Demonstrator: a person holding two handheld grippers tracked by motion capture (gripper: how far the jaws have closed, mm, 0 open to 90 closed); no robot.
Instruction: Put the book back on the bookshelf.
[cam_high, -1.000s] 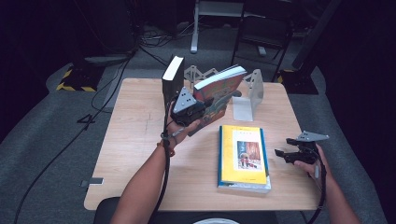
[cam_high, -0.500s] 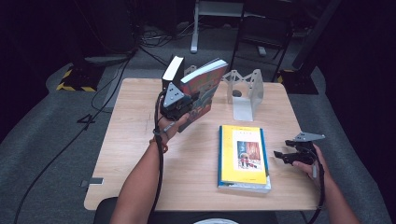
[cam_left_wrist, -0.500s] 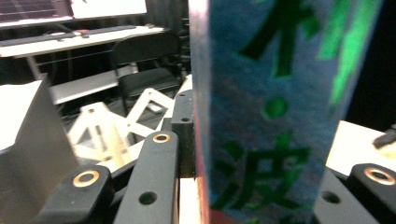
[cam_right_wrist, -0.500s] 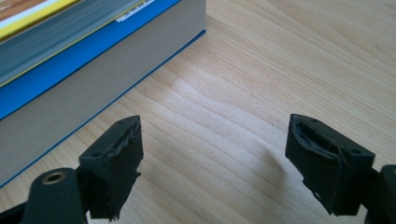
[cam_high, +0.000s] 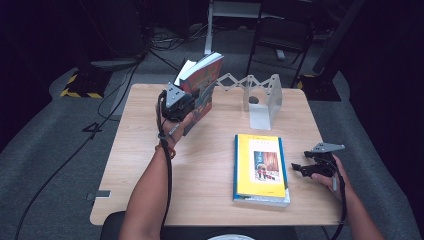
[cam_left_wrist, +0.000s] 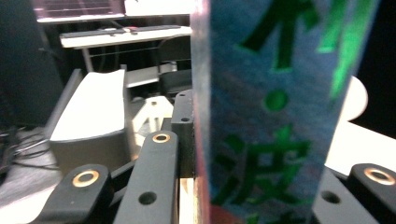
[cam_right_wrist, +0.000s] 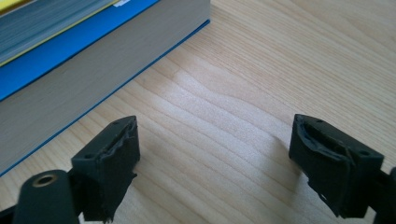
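Near right: right gripper (cam_high: 301, 167) idle, jaws wide and empty, just beside stacked books (cam_high: 261, 170). Far left: left gripper (cam_high: 192, 102) clamped on book (cam_high: 204, 82), carried left from over the rack (cam_high: 260, 97) toward grey upright book (cam_left_wrist: 88, 119); probably shelving next.

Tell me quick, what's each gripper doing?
Left gripper: shut on the book, lifted off the table.
Right gripper: open, holding nothing.
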